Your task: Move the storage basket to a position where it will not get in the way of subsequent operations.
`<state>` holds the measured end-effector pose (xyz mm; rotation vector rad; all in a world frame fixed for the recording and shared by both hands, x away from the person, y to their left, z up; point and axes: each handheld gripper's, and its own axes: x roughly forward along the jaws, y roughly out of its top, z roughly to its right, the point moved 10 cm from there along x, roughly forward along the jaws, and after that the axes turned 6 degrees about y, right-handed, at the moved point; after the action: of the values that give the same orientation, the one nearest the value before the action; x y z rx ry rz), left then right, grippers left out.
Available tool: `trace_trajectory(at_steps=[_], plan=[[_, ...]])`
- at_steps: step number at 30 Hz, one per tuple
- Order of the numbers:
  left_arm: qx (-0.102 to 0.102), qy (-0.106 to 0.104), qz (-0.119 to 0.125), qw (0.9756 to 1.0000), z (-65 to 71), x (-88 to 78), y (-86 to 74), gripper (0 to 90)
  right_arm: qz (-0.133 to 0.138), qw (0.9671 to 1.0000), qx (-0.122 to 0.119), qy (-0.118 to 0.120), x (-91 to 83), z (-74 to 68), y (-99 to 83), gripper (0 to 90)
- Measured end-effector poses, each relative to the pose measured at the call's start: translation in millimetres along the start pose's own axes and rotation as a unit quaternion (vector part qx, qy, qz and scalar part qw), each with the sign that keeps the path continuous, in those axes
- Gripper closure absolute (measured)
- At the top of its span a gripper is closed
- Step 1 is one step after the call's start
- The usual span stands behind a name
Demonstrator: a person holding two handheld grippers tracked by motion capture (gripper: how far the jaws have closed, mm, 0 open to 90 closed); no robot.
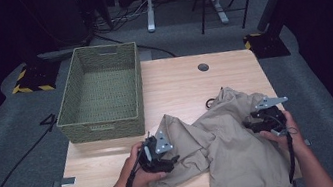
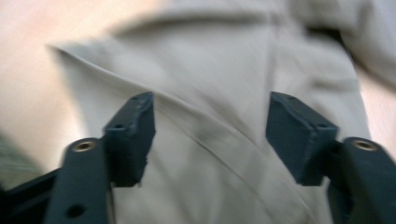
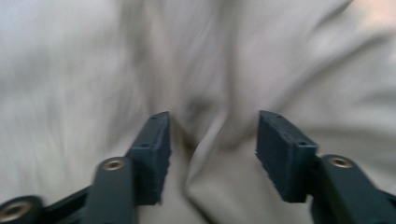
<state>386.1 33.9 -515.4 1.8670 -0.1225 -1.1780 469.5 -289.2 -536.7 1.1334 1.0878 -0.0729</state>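
The crumpled beige cloth garment (image 1: 222, 140) is lying at the near edge of the light wooden surface (image 1: 178, 81), partly draped over it at 5 o'clock. The left claw (image 1: 167, 160) and right claw (image 1: 252, 123) are being held released over its folds, nothing being gripped. At 10 o'clock, the green woven rectangular basket (image 1: 101, 91) is sitting well apart.
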Motion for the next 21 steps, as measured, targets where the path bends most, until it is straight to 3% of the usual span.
trace_trajectory(at_steps=[3,5,7,8,13,18,21], plan=[[-0.006,0.024,0.005,0.9997,-15.1,2.4,8.4,27.3,0.048,0.9986,0.008,-0.021,-12.0,8.3,30.8,38.8],[-0.002,0.030,-0.007,0.9995,-18.7,10.4,6.1,27.5,0.075,0.9966,0.017,-0.028,-15.9,12.9,53.1,36.8],[0.007,0.042,-0.026,0.9987,-21.3,20.2,-1.4,27.8,0.084,0.9956,0.024,-0.033,-13.0,17.6,72.5,35.3],[0.003,0.034,-0.032,0.9989,-20.6,24.3,-5.3,29.3,0.085,0.9954,0.027,-0.035,-8.8,19.9,81.0,35.1],[0.002,0.015,-0.053,0.9985,-17.8,33.8,-22.9,42.5,0.055,0.9963,0.041,-0.052,23.1,35.8,104.1,33.5],[0.021,0.007,-0.070,0.9973,-15.3,36.5,-34.0,54.1,0.003,0.9967,0.062,-0.051,53.5,46.3,95.3,36.7],[0.018,0.005,-0.074,0.9971,-16.2,36.0,-37.8,56.1,-0.025,0.9965,0.076,-0.023,63.8,43.7,85.3,42.1]])
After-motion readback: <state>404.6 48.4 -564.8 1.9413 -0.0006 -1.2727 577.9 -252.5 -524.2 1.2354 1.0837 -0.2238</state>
